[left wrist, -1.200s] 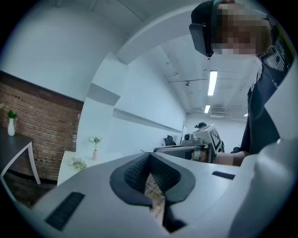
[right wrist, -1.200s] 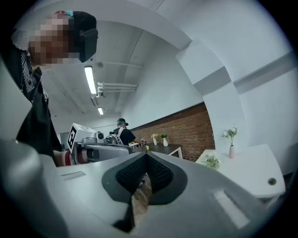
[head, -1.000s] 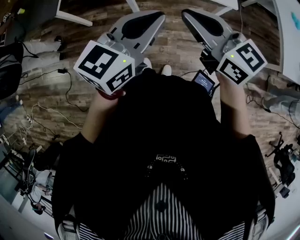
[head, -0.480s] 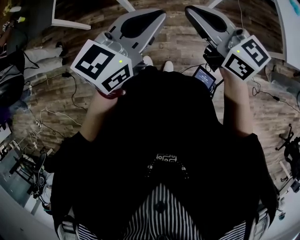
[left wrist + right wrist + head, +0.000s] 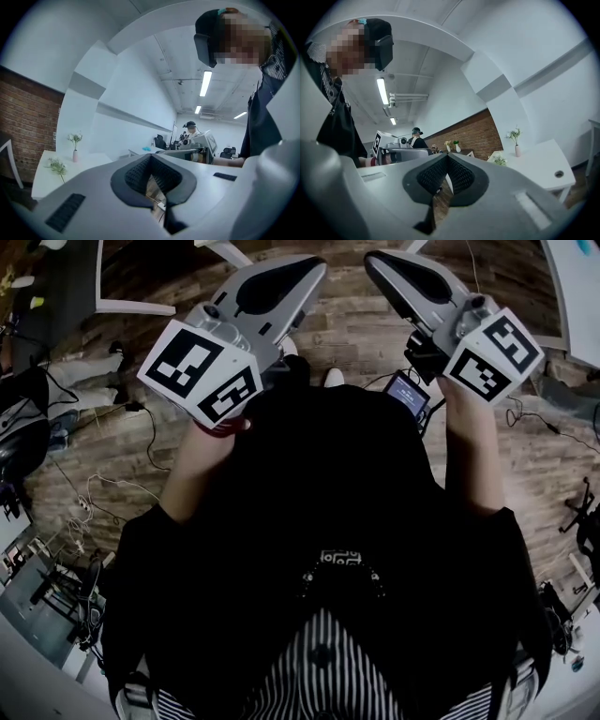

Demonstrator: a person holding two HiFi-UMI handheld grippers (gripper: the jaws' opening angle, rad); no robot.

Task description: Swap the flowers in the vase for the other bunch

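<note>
My left gripper (image 5: pixel 317 265) and right gripper (image 5: pixel 372 259) are held side by side in front of the person's body over the wood floor, both shut and empty. In the left gripper view the closed pads (image 5: pixel 140 171) meet at the tip. Far off to the left stands a small pink vase (image 5: pixel 75 155) with white flowers (image 5: pixel 74 138) on a white table (image 5: pixel 93 161), and a loose green bunch (image 5: pixel 57 166) lies beside it. The right gripper view shows the same vase (image 5: pixel 517 151), its flowers (image 5: pixel 514 135) and the loose bunch (image 5: pixel 500 161) to the right of my right gripper (image 5: pixel 447 155).
Cables (image 5: pixel 89 512) and gear litter the floor at the left. White table legs (image 5: pixel 131 306) show at the top. A small screen (image 5: pixel 410 397) hangs at the person's waist. Another person (image 5: pixel 416 138) stands far off, and two more vases (image 5: pixel 452 147) sit by a brick wall.
The floor has slid down and sideways beneath the grippers as the person moves on. Both grippers keep their pose in front of the body and stay shut.
</note>
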